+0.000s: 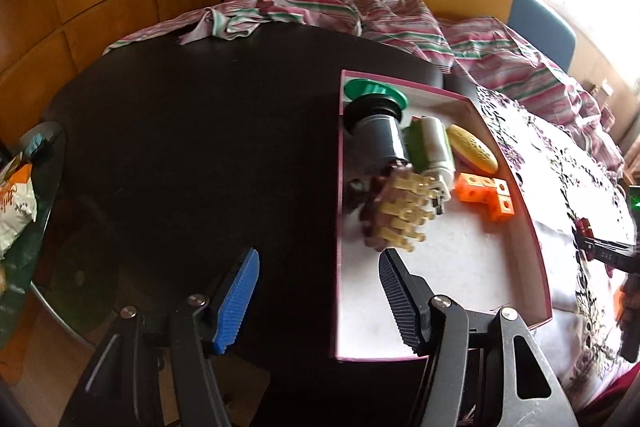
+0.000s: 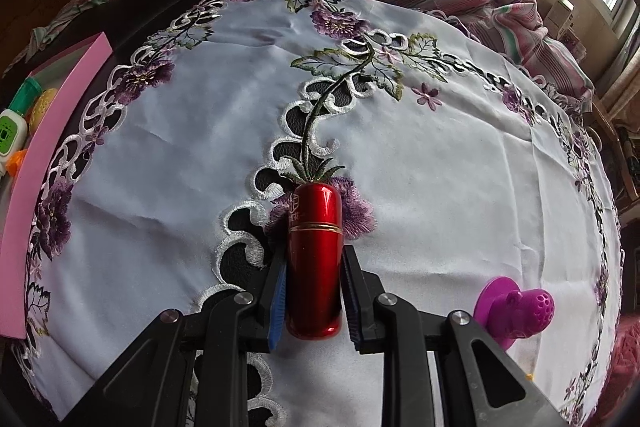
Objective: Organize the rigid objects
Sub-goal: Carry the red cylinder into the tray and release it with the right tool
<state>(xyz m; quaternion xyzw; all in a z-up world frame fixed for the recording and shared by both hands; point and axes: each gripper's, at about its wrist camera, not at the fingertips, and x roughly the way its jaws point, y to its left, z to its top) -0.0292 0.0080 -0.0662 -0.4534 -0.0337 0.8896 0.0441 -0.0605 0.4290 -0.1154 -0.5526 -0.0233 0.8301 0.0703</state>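
A pink-walled box (image 1: 528,227) with a white floor sits on the dark table. It holds a green lid (image 1: 374,91), a grey cylinder (image 1: 378,139), a green-and-white device (image 1: 430,147), a yellow toy (image 1: 472,149), orange blocks (image 1: 488,195) and a brown-and-cream knobbed piece (image 1: 396,219). My left gripper (image 1: 318,291) is open and empty, straddling the box's left wall, just short of the knobbed piece. My right gripper (image 2: 312,259) is shut on a red metal tube (image 2: 314,227) above the embroidered white cloth (image 2: 440,167). A purple plastic piece (image 2: 516,311) lies to its right.
The pink box wall (image 2: 44,147) appears at the left of the right wrist view. A striped cloth (image 1: 360,11) is bunched behind the table against a sofa. A glass side table (image 1: 48,227) with a snack bag (image 1: 16,211) stands at the left.
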